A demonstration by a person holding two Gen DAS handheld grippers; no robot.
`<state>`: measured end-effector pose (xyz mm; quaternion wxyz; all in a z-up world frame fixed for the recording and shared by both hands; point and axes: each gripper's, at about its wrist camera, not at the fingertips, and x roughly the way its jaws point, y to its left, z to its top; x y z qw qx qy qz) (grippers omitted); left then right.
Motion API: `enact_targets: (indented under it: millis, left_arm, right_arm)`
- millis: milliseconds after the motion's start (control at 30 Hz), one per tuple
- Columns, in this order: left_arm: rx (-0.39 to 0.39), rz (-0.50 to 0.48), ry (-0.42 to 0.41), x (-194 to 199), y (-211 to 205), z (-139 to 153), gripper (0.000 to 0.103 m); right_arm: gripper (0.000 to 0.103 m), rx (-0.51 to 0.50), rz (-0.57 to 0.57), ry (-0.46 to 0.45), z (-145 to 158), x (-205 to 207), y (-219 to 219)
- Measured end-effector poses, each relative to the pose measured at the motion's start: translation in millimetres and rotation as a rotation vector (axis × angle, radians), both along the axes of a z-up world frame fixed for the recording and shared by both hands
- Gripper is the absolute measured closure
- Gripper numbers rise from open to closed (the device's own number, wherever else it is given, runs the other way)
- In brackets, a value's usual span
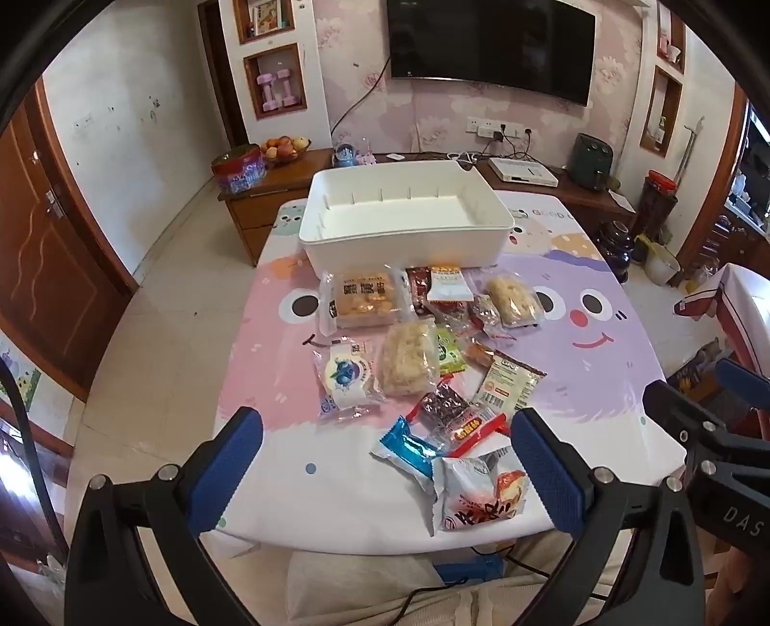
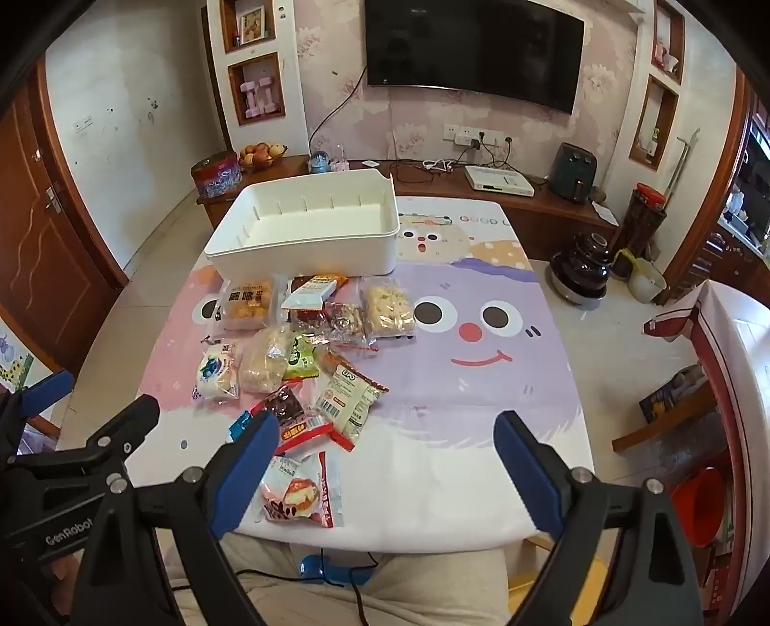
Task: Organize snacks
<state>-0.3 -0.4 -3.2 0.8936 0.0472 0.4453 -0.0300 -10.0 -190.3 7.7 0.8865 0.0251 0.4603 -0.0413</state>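
Observation:
A white plastic bin stands empty at the table's far side. Several wrapped snacks lie in a pile before it: a biscuit pack, a blueberry cake pack, a blue wrapper, a red-and-white bun pack. My left gripper is open and empty above the near table edge, the blue wrapper and bun pack between its fingers in view. My right gripper is open and empty above the near edge, right of the pile. It shows at the left wrist view's right edge.
The table wears a cartoon cloth. Behind it stand a wooden cabinet with a fruit bowl and tin, and a wall TV. Dark jars sit on the floor at right. A cable runs under the near edge.

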Motion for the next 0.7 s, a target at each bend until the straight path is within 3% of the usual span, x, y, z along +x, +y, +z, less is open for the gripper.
enact_targets:
  millis: [567, 700]
  left_arm:
    - [-0.058, -0.048, 0.043, -5.1, -4.0, -2.9, 0.003]
    - [-0.059, -0.047, 0.043, -5.1, -4.6, -2.3, 0.003]
  right_arm:
    - [0.012, -0.006, 0.008, -0.03, 11.0, -7.9, 10.4]
    - [0.012, -0.001, 0.028, -0.044, -0.9, -11.6, 2.9]
